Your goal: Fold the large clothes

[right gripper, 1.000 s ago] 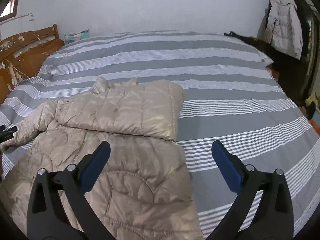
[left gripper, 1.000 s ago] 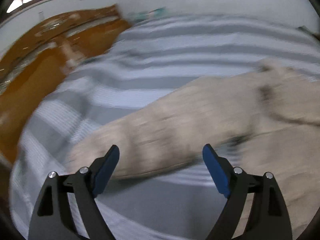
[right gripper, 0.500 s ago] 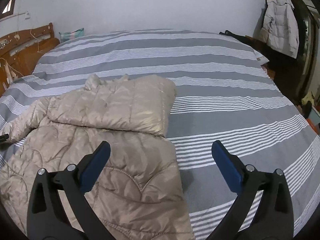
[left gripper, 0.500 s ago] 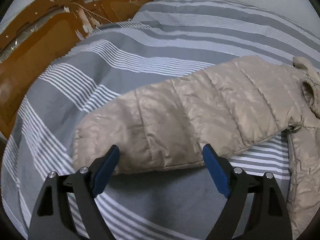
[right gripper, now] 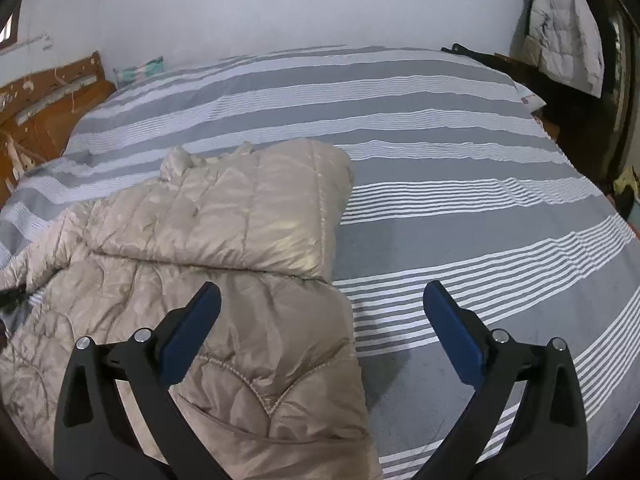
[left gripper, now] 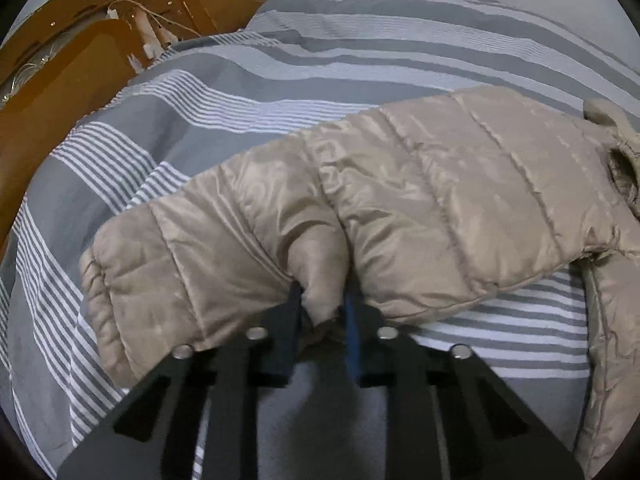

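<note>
A beige quilted puffer jacket (right gripper: 224,264) lies on a grey and white striped bed (right gripper: 440,208), with its right side folded over the body. Its left sleeve (left gripper: 400,200) stretches across the left wrist view, cuff at the left. My left gripper (left gripper: 322,312) is shut on a pinch of the sleeve's near edge. My right gripper (right gripper: 320,320) is open and empty, hovering over the jacket's lower right edge, its left finger (right gripper: 192,332) above the fabric.
A worn wooden headboard (left gripper: 80,60) runs along the bed's left side. A white coat (right gripper: 564,28) hangs on dark furniture at the far right. A striped pillow (right gripper: 138,68) lies by the back wall.
My left gripper has moved onto the sleeve and closed on its near edge. My right gripper has shifted slightly and stays open.
</note>
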`<state>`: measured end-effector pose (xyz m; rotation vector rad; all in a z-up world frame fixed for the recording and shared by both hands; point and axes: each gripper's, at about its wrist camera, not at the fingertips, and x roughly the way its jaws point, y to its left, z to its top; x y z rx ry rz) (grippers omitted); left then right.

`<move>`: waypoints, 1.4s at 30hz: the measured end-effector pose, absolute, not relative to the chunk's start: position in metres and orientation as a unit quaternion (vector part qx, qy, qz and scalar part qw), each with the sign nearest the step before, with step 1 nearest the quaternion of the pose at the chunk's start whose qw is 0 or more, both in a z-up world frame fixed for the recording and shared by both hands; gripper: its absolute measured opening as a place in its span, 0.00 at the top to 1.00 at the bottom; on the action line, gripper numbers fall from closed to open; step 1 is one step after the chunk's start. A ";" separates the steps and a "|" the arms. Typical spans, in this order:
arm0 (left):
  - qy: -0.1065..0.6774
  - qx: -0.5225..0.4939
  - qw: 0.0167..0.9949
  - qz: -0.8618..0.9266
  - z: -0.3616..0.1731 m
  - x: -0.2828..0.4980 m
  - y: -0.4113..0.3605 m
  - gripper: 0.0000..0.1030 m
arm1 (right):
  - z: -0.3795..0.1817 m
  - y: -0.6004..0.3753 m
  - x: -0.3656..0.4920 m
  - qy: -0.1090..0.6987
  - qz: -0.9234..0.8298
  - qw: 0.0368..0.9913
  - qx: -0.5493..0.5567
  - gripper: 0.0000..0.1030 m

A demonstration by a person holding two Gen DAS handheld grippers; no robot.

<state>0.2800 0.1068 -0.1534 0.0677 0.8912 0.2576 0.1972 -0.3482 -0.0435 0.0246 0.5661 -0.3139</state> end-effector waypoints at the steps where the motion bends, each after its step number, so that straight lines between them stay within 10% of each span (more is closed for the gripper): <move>1: 0.424 0.035 0.897 0.125 -0.150 0.279 0.105 0.85 | -0.042 -0.349 0.197 0.276 -0.154 0.949 0.014 0.03; 18: 0.242 0.036 0.969 -0.017 -0.004 0.246 -0.025 0.87 | -0.014 -0.380 0.193 0.236 -0.162 0.957 0.047 0.03; 34: 0.327 0.064 0.915 -0.228 -0.048 0.290 -0.237 0.83 | -0.023 -0.408 0.193 0.246 -0.167 0.950 0.094 0.03; 37: 0.364 0.046 0.887 -0.281 -0.063 0.291 -0.253 0.69 | -0.026 -0.410 0.196 0.250 -0.166 0.948 0.103 0.03; 39: 0.365 0.044 0.880 -0.300 -0.059 0.278 -0.259 0.32 | -0.027 -0.408 0.198 0.254 -0.165 0.948 0.099 0.03; 42: 0.319 0.061 0.897 -0.301 -0.033 0.254 -0.251 0.15 | -0.025 -0.404 0.199 0.250 -0.163 0.949 0.099 0.03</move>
